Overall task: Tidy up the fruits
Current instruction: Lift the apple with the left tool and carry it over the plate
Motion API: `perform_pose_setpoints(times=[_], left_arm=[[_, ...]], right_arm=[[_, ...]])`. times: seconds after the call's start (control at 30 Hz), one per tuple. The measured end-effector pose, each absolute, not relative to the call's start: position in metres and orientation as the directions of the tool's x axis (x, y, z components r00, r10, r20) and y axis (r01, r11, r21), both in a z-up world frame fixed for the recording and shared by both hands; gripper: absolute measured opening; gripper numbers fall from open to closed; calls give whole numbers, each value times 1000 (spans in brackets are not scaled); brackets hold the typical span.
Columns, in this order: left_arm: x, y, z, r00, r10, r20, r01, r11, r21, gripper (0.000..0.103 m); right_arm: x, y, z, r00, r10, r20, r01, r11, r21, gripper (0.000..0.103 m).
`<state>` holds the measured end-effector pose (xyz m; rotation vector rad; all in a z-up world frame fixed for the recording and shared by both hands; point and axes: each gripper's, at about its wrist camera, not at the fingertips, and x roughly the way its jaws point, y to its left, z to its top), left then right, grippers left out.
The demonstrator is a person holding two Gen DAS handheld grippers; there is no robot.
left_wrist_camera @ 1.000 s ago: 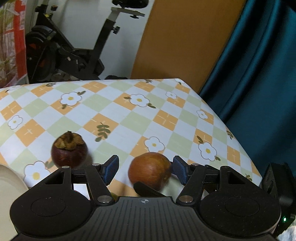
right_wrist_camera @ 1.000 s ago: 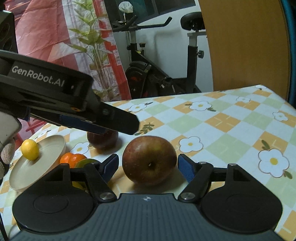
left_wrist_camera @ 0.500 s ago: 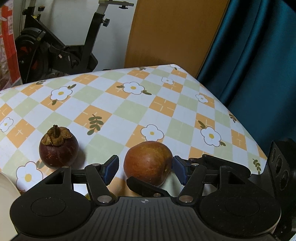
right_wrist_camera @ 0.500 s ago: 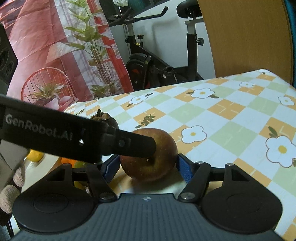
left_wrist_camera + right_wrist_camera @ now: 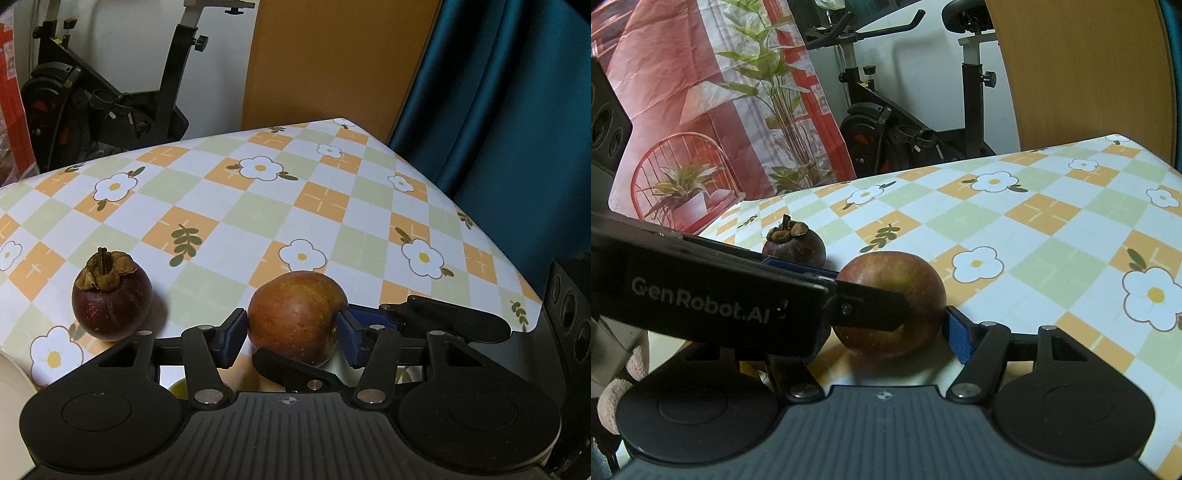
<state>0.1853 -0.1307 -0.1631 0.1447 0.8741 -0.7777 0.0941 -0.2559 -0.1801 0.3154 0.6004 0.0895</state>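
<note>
A reddish-brown apple sits on the flowered tablecloth between both pairs of blue-padded fingers. My left gripper has its pads against the apple's two sides. My right gripper reaches the same apple from the other side; its right pad touches the fruit, and its left finger is hidden behind my left gripper's black finger, which crosses in front. A dark purple mangosteen with a dry calyx stands left of the apple, also in the right wrist view.
A cream plate's rim shows at the far left edge. A green fruit peeks under my left gripper. The table's right edge drops off beside a teal curtain. An exercise bike and a wooden panel stand behind.
Both grippers have narrowed around the apple, and the left pads now touch it. The left gripper's finger has come further across the right wrist view. The apple stays on the cloth.
</note>
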Motion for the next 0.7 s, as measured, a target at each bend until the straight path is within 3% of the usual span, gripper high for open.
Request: perform_pose_setpoints(times=[0.33, 0.7], left_arm=[[171, -99, -135, 422, -581, -696, 654, 727, -211, 55], [166, -12, -111, 505, -573, -645, 561, 786, -259, 55]], right_arm=[[81, -236, -155, 851, 143, -505, -13, 967, 253, 68], [100, -162, -115, 840, 221, -496, -151, 972, 178, 68]])
